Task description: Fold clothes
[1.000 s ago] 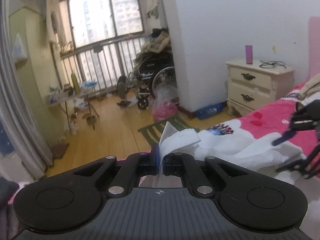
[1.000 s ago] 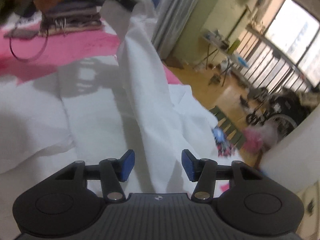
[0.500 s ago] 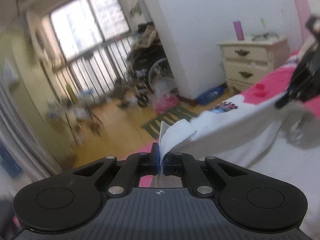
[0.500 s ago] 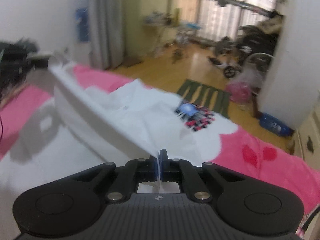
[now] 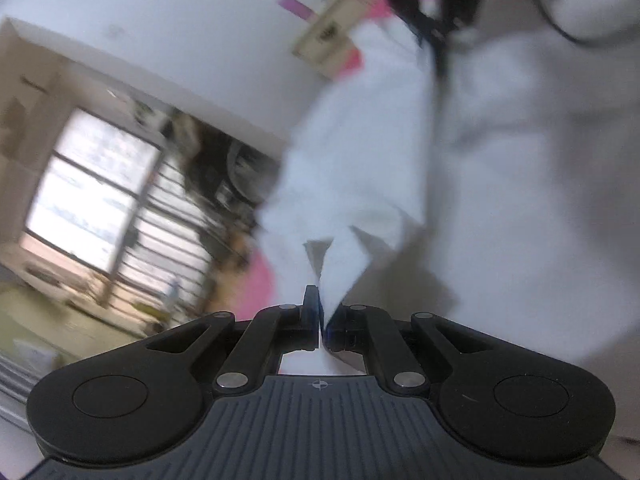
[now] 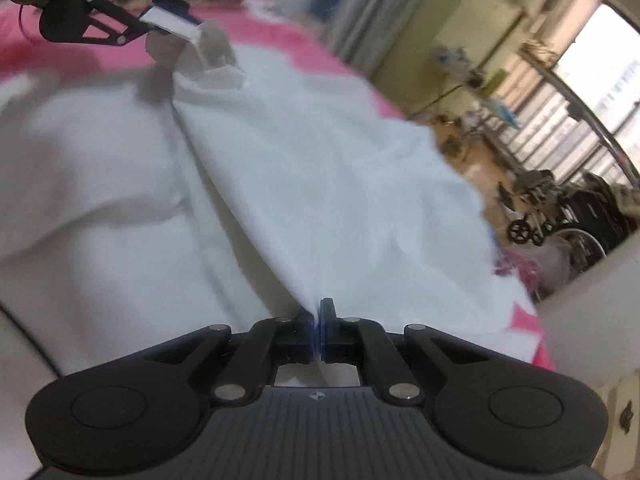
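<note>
Two handheld grippers stretch a white garment [image 6: 320, 168] over a pink bed [image 6: 72, 56]. The left gripper [image 5: 320, 316] has its fingers pressed together on a pointed corner of the cloth. The right gripper [image 6: 318, 328] likewise pinches an edge, fingers closed tight. The fabric between them is thin, soft and matte, pulled into a taut ridge with loose folds falling to either side (both views are motion-blurred). It looks like a fold in mid-carry: the cloth is lifted, not laid flat, and no neat folded shape shows.
</note>
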A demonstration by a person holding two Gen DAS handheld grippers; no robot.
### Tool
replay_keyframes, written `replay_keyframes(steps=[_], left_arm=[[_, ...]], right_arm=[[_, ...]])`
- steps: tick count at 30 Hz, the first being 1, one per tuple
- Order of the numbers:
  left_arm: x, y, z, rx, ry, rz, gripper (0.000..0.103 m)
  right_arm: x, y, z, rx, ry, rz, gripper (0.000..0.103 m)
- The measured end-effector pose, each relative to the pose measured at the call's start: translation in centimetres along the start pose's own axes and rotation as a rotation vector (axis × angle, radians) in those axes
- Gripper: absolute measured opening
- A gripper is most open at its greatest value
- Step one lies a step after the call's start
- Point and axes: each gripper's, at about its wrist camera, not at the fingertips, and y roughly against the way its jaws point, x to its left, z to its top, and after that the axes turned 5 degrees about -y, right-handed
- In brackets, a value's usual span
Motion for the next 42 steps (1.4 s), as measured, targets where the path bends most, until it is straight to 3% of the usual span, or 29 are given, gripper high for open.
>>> replay_keyframes(steps=[5, 7, 9, 13, 15, 18, 24, 30, 37, 42], left_arm=[[1.5, 1.0, -0.4, 0.073, 0.176, -0.033, 0.009], [2.9, 0.9, -0.8, 0.116, 0.271, -0.054, 0.024], [4.0, 0.5, -1.8, 0.170, 0.350, -0.064, 0.033], [5.4, 0.1, -3.1, 0.295, 0.452, -0.029, 0.034], [6.1, 0.0, -3.2, 0.328, 0.501, -0.003, 0.035], [7.2, 0.2, -3.6, 0.335, 0.563, -0.024, 0.040], [6.6, 1.4, -3.1, 0.293, 0.526, -0.044, 0.045], [6.0, 1.5, -1.5, 0.204, 0.422, 0.015, 0.045], [3.7, -0.1, 0.1, 0.178, 0.313, -0.010, 0.045], [2.0, -1.3, 0.8, 0.178, 0.248, -0.034, 0.045]], right_arm=[[0.7, -0.2, 0.1, 0.002, 0.043, 0.001, 0.003], [0.6, -0.7, 0.0, 0.009, 0.044, 0.001, 0.006], [0.6, -1.0, 0.0, 0.016, 0.045, 0.001, 0.010], [1.5, -0.1, -0.1, 0.007, 0.068, -0.010, 0.024], [1.6, 0.0, -0.1, 0.006, 0.065, -0.009, 0.025], [1.5, -0.2, -0.1, 0.012, 0.060, -0.005, 0.026], [0.3, 0.1, -0.1, 0.044, 0.011, -0.026, 0.026], [-3.4, 2.4, -0.9, 0.034, -0.196, -0.065, 0.025], [-5.6, 1.8, -3.1, 0.128, -0.316, -0.111, 0.024], [-7.5, 2.0, -4.9, 0.185, -0.465, -0.093, 0.024]])
